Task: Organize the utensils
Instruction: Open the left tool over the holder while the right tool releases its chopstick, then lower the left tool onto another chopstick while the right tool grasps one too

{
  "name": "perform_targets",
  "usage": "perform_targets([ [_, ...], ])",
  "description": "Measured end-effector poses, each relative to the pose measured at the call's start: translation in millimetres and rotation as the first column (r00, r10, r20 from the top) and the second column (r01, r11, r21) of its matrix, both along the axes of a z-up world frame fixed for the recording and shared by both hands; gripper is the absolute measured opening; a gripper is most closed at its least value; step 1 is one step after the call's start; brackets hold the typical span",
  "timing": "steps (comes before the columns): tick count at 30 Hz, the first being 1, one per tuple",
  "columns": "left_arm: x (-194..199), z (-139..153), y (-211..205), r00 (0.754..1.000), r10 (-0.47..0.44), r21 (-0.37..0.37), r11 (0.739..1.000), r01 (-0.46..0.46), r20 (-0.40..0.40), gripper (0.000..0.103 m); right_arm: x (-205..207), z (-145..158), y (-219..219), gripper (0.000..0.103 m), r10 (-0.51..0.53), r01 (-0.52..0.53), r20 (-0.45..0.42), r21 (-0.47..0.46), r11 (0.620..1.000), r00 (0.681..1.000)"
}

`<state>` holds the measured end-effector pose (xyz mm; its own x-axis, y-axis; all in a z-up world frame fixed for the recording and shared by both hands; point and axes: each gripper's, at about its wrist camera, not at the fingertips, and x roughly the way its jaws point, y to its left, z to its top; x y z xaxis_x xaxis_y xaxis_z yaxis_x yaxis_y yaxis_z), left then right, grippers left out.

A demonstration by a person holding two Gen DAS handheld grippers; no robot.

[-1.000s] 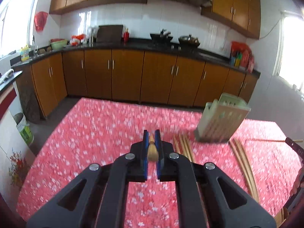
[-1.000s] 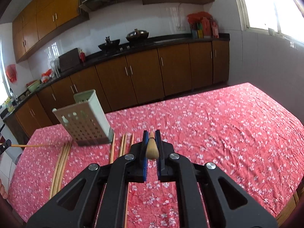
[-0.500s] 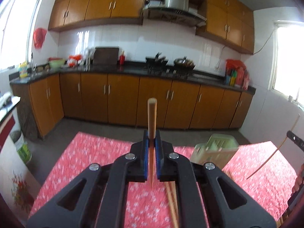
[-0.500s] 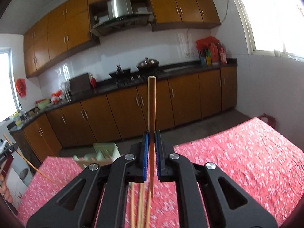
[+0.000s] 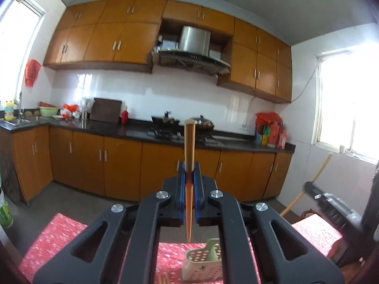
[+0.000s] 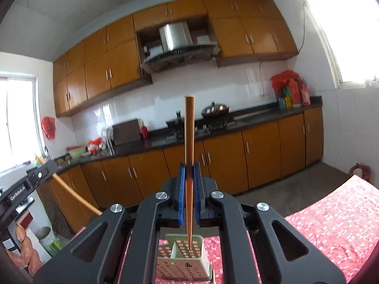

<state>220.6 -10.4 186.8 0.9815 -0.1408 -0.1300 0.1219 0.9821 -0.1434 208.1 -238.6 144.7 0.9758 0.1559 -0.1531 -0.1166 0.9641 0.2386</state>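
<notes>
Both grippers have lifted and tipped their sticks up since a moment ago. Right gripper (image 6: 188, 172) pinches one chopstick (image 6: 189, 142), its tip inside the holder (image 6: 184, 264) on the red table (image 6: 331, 215), near its front edge. Left gripper (image 5: 188, 172) pinches one other chopstick (image 5: 189, 146), tip just above the holder (image 5: 201, 267). They could bump, or a stick could miss and tip the holder. Two sticks held, one holder.
</notes>
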Motion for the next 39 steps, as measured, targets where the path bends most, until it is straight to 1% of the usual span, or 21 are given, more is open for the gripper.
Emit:
perform_targets([
  [5,28.3,-36.9,-12.9,0.995,-0.028,0.0,1.0,0.028,-0.094,0.007,18.1,-33.7,4.4,0.007,0.019,-0.02,-0.106,-0.002,1.0,0.994],
  [9,42.1,-62.4,-16.3,0.987,-0.034,0.008,0.999,0.036,-0.156,0.007,18.4,-42.1,4.7,0.008,0.028,-0.03,-0.137,-0.011,0.999,0.99],
  [12,46.1,-72.7,-15.3,0.981,-0.044,-0.009,0.999,0.043,-0.19,0.007,16.9,-42.5,4.1,0.008,0.029,-0.031,-0.148,-0.01,0.999,0.989],
  [13,44.4,-75.3,-13.0,0.98,-0.043,-0.014,0.999,0.041,-0.196,0.008,15.9,-42.5,4.0,0.009,0.03,-0.033,-0.153,-0.011,0.999,0.988],
  [14,43.2,-77.3,-10.9,0.979,-0.041,-0.019,0.999,0.038,-0.201,0.009,14.5,-43.2,3.3,0.015,0.03,-0.032,-0.156,-0.012,0.999,0.987],
  [15,42.8,-77.6,-10.0,0.978,-0.041,-0.025,0.999,0.036,-0.205,0.012,12.6,-43.0,3.5,0.028,0.027,-0.03,-0.156,-0.011,0.999,0.987],
  [17,39.1,-76.4,-4.9,0.979,-0.034,-0.028,0.999,0.029,-0.203,0.019,5.8,-39.4,1.4,0.043,0.016,-0.018,-0.141,-0.01,1.0,0.99],
  [19,31.2,-73.1,-0.5,0.981,-0.026,-0.029,0.999,0.021,-0.194,0.026,-3.1,-34.4,-0.5,0.043,0.009,-0.011,-0.125,-0.016,1.0,0.992],
  [24,2.1,-61.9,19.7,0.985,0.015,-0.022,1.0,-0.019,-0.173,0.036,-25.6,-23.0,-18.0,0.043,-0.014,0.014,-0.108,-0.001,1.0,0.994],
  [27,-18.0,-65.7,36.7,0.981,0.055,-0.002,0.998,-0.057,-0.187,0.038,-43.9,-29.9,-34.7,0.043,-0.055,0.055,-0.14,-0.005,0.998,0.989],
  [29,-29.4,-74.5,48.7,0.975,0.079,0.011,0.997,-0.078,-0.208,0.04,-51.2,-44.1,-44.0,0.043,-0.082,0.082,-0.189,-0.012,0.997,0.978],
  [31,-38.9,-89.5,60.2,0.964,0.11,0.041,0.994,-0.103,-0.243,0.041,-50.9,-65.3,-50.7,0.043,-0.101,0.096,-0.27,-0.033,0.995,0.958],
  [32,-43.2,-99.7,64.3,0.956,0.122,0.059,0.992,-0.11,-0.267,0.041,-49.0,-82.4,-53.2,0.043,-0.1,0.09,-0.332,-0.045,0.995,0.938],
  [34,-49.1,-128.7,71.0,0.93,0.136,0.095,0.989,-0.11,-0.341,0.041,-43.1,-123.3,-54.4,0.031,-0.052,0.038,-0.467,-0.041,0.998,0.883],
  [35,-52.1,-141.5,74.4,0.919,0.132,0.098,0.99,-0.102,-0.372,0.041,-41.7,-139.6,-52.6,0.023,-0.031,0.015,-0.516,-0.036,0.999,0.856],
  [36,-54.2,-152.2,77.3,0.909,0.124,0.095,0.991,-0.094,-0.398,0.041,-41.4,-158.4,-49.2,0.019,-0.001,-0.014,-0.565,-0.024,1.0,0.825],
  [37,-57.1,-167.6,80.2,0.892,0.107,0.081,0.994,-0.08,-0.439,0.041,-42.7,-175.7,-44.5,0.018,0.028,-0.042,-0.604,-0.01,0.999,0.796],
  [38,-60.4,-181.9,82.7,0.875,0.092,0.064,0.995,-0.071,-0.475,0.041,-44.7,-185.1,-40.0,0.017,0.04,-0.057,-0.623,-0.008,0.998,0.781],
  [39,-62.8,-191.8,84.2,0.865,0.084,0.052,0.996,-0.067,-0.495,0.04,-47.9,-196.7,-33.8,0.016,0.05,-0.074,-0.642,-0.01,0.997,0.765],
])
